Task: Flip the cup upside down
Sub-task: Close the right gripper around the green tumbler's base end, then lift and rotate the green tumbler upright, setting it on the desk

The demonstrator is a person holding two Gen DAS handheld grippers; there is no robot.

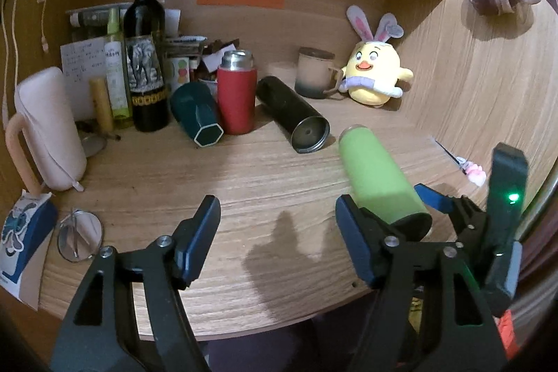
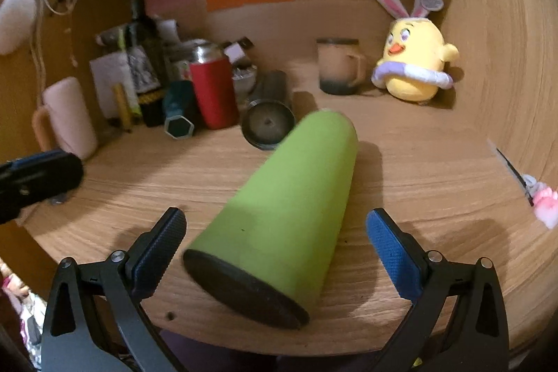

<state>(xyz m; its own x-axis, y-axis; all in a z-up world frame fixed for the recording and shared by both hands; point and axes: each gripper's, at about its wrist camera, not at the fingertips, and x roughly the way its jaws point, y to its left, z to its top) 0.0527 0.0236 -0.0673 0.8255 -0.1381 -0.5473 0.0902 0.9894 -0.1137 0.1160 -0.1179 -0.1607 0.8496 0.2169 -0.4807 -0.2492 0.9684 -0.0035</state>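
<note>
A tall green cup with a black base lies on its side on the wooden desk, base toward me and mouth pointing away. My right gripper is open, its blue-padded fingers on either side of the cup's base end without touching it. In the left wrist view the green cup lies to the right, with the right gripper's fingers beside it. My left gripper is open and empty above the desk's front part.
At the back stand a wine bottle, a red flask, a beige mug and a yellow chick toy. A black tumbler and a teal cup lie on their sides. A pink case stands at the left.
</note>
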